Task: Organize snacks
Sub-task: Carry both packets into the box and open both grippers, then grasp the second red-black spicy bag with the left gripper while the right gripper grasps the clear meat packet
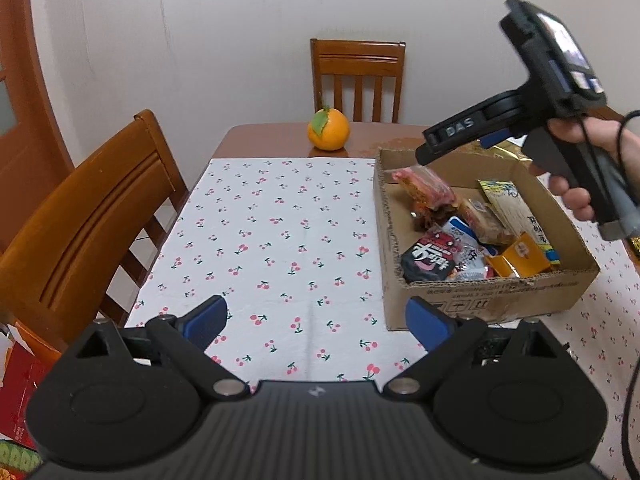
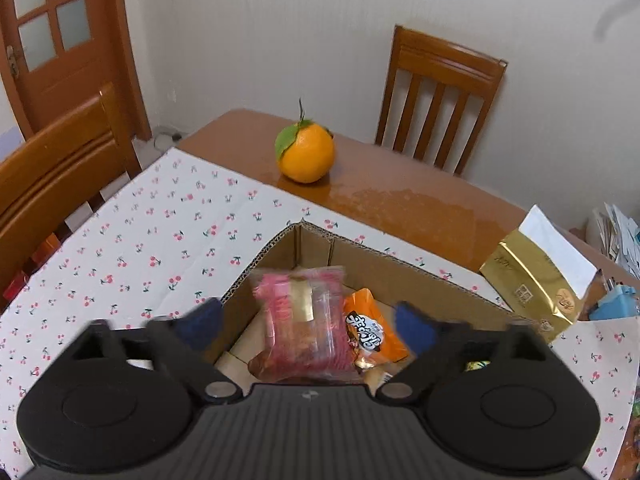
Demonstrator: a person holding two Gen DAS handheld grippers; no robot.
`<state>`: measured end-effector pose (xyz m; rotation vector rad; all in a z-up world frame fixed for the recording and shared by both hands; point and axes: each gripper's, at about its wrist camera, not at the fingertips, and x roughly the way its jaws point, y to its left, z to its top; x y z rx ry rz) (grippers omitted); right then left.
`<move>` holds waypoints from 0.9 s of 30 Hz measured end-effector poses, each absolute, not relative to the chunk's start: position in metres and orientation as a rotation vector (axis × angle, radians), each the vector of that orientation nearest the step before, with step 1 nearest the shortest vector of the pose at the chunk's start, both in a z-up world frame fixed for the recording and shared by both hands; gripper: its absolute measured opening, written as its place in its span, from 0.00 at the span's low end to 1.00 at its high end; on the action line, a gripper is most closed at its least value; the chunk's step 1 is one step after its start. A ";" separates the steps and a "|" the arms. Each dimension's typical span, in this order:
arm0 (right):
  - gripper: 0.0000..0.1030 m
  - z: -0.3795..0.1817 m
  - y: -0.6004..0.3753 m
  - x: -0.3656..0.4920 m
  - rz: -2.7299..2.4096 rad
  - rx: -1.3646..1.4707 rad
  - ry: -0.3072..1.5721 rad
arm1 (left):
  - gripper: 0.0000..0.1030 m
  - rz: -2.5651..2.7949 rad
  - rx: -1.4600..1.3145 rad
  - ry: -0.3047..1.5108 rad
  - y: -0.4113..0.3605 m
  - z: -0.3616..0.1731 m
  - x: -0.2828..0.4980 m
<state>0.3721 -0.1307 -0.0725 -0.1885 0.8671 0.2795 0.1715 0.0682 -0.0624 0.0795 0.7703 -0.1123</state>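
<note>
A cardboard box (image 1: pixel 496 300) on the cherry-print cloth holds several snack packets, among them a black packet (image 1: pixel 430 262), a yellow one (image 1: pixel 522 260) and a red-pink packet (image 1: pixel 426 186). My left gripper (image 1: pixel 316 326) is open and empty, low over the cloth left of the box. My right gripper (image 2: pixel 306 326) is open above the box's far corner (image 2: pixel 298 226), over the red-pink packet (image 2: pixel 306 320) and an orange packet (image 2: pixel 370 330). The packet lies in the box, not held. The right gripper's body shows in the left wrist view (image 1: pixel 520 108).
An orange with a leaf (image 1: pixel 328 130) sits on the bare wooden table beyond the cloth. A gold bag (image 2: pixel 536 276) lies right of the box. Wooden chairs stand at the far side (image 1: pixel 358 78) and left side (image 1: pixel 88 216). A door (image 2: pixel 60 40) is far left.
</note>
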 end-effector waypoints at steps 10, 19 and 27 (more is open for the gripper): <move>1.00 -0.046 -0.163 0.305 0.229 -0.168 0.834 | 0.93 -0.170 0.167 0.755 0.037 -0.059 0.160; 1.00 -0.053 -0.189 0.222 0.165 -0.199 0.827 | 0.93 -0.214 0.206 0.754 0.018 -0.061 0.141; 1.00 -0.103 -0.220 0.168 0.092 -0.146 0.943 | 0.93 -0.288 0.233 0.785 0.001 -0.070 0.130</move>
